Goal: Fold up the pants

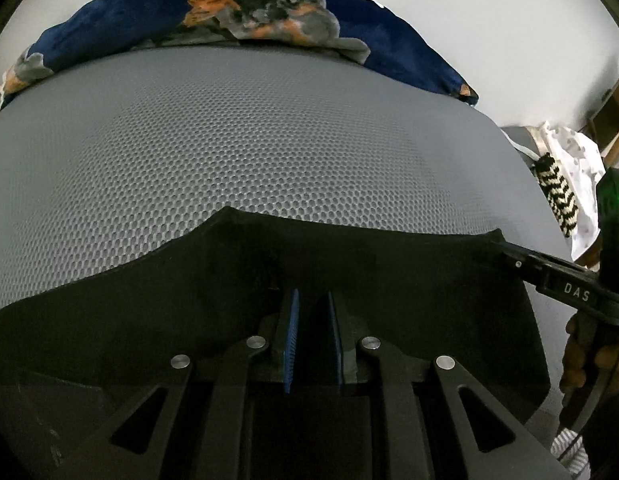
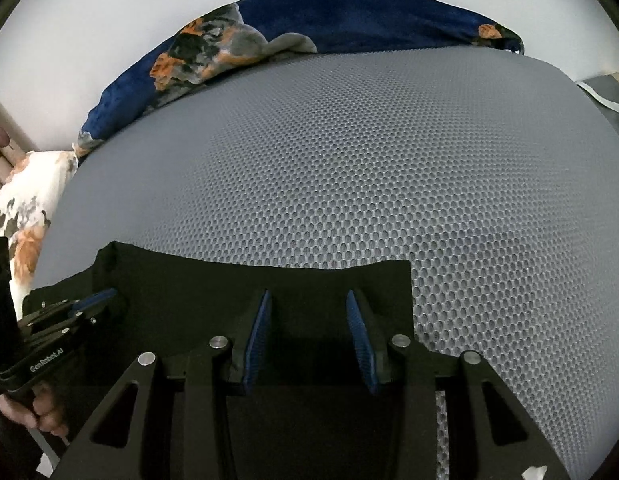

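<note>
Grey honeycomb mat [image 1: 269, 140] covers the bed, with one pair of black pants [image 1: 129, 320] laid flat on its near part, top edge uneven, peaking left of centre in the left view and ending at a square corner on the right in the right view. Left gripper [image 1: 312, 304] sits low over the pants, blue pads nearly together with dark cloth in the narrow gap; real pinch or not, cannot tell. Right gripper [image 2: 307, 300] fingers stand partly spread over the pants' edge, cloth under and between them; grip unclear. Each gripper shows at the other view's side, a hand [image 2: 41, 408] on its handle. Beyond the pants the mat lies bare, wide room forward. Far edge: one navy floral blanket [image 1: 109, 12] bunched along a pale wall [image 1: 469, 8]. One striped cloth [image 1: 557, 196] lies off the mat's right side.
</note>
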A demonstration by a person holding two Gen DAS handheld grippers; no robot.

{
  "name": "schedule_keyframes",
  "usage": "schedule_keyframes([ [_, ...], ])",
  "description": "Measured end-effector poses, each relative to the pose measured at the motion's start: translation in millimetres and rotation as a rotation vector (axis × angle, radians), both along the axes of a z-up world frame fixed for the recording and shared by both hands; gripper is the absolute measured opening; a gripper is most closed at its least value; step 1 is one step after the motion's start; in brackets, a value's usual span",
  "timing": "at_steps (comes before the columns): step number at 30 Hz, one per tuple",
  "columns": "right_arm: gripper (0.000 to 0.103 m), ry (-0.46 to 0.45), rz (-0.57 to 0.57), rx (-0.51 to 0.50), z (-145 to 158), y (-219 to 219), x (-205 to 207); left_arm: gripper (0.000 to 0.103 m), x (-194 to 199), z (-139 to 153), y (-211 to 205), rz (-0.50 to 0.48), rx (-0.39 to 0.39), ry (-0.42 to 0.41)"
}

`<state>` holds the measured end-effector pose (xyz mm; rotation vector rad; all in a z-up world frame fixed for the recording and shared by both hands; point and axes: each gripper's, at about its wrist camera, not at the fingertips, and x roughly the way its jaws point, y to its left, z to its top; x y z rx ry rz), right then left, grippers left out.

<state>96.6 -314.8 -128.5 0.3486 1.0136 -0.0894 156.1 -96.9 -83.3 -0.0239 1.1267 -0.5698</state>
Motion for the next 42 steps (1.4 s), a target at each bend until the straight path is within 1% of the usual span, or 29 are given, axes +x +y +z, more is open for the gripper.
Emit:
schedule_keyframes([
  [3,0.037,-0.001,0.001,0.005,0.1,-0.5,-1.0,0.016,-0.8,0.3,2.3,0.000,-0.007,-0.001],
  [6,0.037,0.001,0.006,-0.001,1.4,0.7,-2.8,0.018,-7.1,3.5,2.8,0.006,0.006,-0.008],
  [8,0.038,0.004,0.008,-0.005,3.0,2.1,-4.4,0.026,-12.0,5.9,0.9,-0.002,0.018,-0.015],
  [9,0.038,0.006,0.008,-0.006,3.7,2.7,-5.1,0.040,-15.0,6.5,1.0,-0.004,0.024,-0.013],
  [10,0.038,0.008,0.011,-0.005,4.7,3.4,-6.4,0.045,-18.2,6.0,1.7,-0.004,0.030,-0.003],
  [11,0.038,0.009,0.013,-0.006,5.7,4.4,-8.3,0.045,-22.4,5.5,3.1,-0.008,0.024,0.007],
  [20,0.038,0.023,0.041,-0.025,9.2,19.2,-32.9,0.045,-60.4,6.5,22.8,-0.005,0.017,0.014],
  [21,0.040,0.026,0.040,-0.025,8.5,20.8,-36.9,0.045,-64.9,6.4,25.4,-0.005,0.017,0.012],
  [23,0.044,0.036,0.030,-0.010,5.2,22.9,-45.0,0.045,-73.5,6.6,29.2,-0.013,0.028,-0.002],
  [25,0.044,0.036,0.018,0.008,1.9,24.5,-52.8,0.045,-83.4,7.4,33.8,-0.018,0.039,-0.015],
  [29,0.044,0.038,0.020,0.012,-1.0,32.5,-64.7,0.045,-95.3,10.9,44.2,-0.019,0.046,-0.014],
  [32,0.044,0.042,0.029,0.021,-1.2,40.2,-72.7,0.045,-100.5,17.2,55.8,-0.004,0.028,-0.006],
  [36,0.046,0.047,0.048,0.034,-3.0,52.3,-81.5,0.047,-105.6,30.3,76.8,0.045,0.018,-0.018],
  [39,0.047,0.048,0.072,0.048,-3.8,67.2,-87.3,0.052,-109.2,40.8,103.8,0.130,0.010,-0.025],
  [42,0.048,0.048,0.102,0.064,-4.0,82.6,-90.0,0.052,-112.7,45.9,129.6,0.190,0.010,-0.027],
])
